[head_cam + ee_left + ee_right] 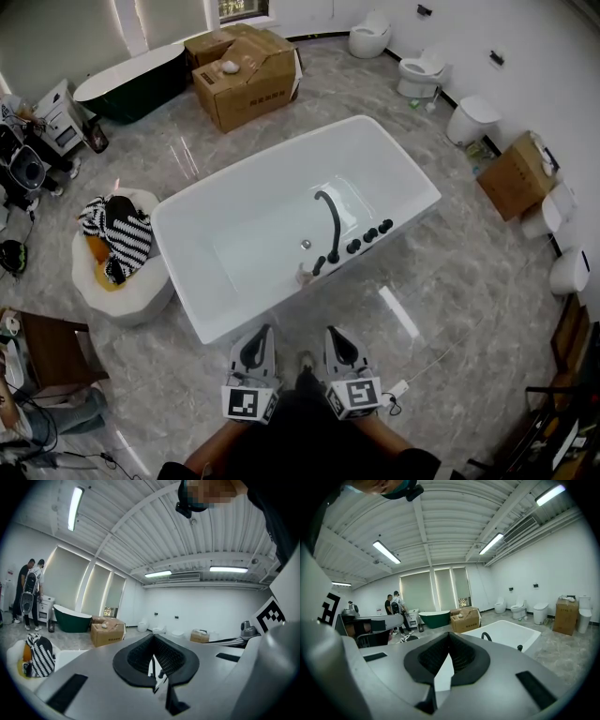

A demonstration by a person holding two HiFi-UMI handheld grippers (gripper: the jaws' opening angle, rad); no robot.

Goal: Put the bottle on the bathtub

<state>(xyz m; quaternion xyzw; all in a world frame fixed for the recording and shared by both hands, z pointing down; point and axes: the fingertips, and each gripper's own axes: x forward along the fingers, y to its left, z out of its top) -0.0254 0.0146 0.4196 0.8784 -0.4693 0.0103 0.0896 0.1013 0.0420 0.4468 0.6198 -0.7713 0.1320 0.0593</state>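
The white bathtub (234, 309) fills the middle of the head view, with a black arched faucet (330, 223) and black knobs on its near rim. A small pale bottle (305, 274) stands on that rim just left of the faucet base. Both grippers hang low in front of the person, short of the tub and apart from the bottle. My left gripper (255, 349) (153, 637) is shut and holds nothing. My right gripper (340, 347) (449, 634) is likewise shut and empty. The tub (511, 632) shows past the right jaws.
A round white tub (141, 300) holding a striped cloth stands left of the bathtub. Cardboard boxes (246, 70), a dark green tub (131, 80) and toilets (422, 70) line the back. A white cable and plug (398, 386) lie by my feet. Two people (28, 592) stand far left.
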